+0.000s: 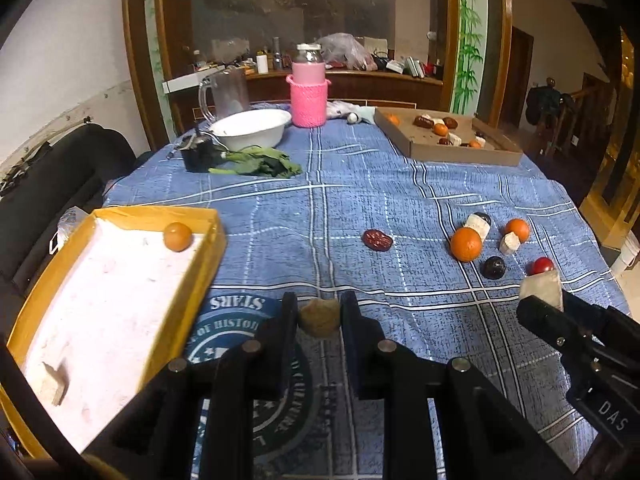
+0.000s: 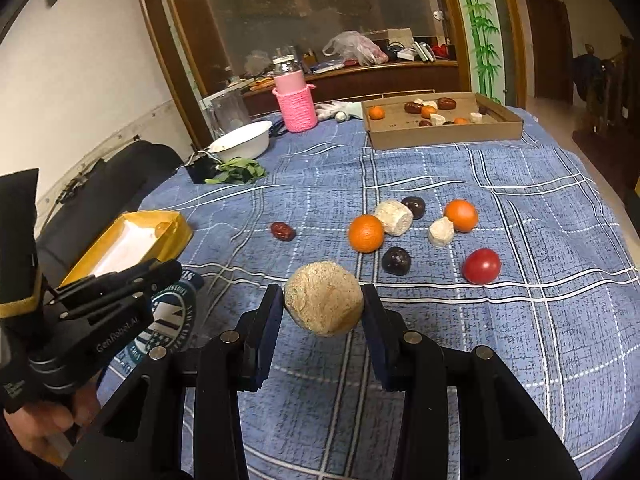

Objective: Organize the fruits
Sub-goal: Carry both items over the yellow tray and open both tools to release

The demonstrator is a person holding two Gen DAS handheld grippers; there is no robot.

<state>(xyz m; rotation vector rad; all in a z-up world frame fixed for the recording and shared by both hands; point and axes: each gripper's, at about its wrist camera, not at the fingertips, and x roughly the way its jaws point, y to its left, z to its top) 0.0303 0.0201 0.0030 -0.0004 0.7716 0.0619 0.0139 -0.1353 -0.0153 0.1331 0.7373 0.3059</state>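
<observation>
My left gripper is shut on a small tan walnut-like fruit above the blue plaid cloth, right of the yellow box. The box holds a small orange fruit and a pale chunk. My right gripper is shut on a big pale round chunk held above the cloth. Loose on the cloth lie two oranges, a red date, two dark plums, a red tomato and pale chunks.
A cardboard tray with several fruits sits far right. A white bowl, leafy greens, a glass jug and a pink-sleeved jar stand at the back. A black chair is at left.
</observation>
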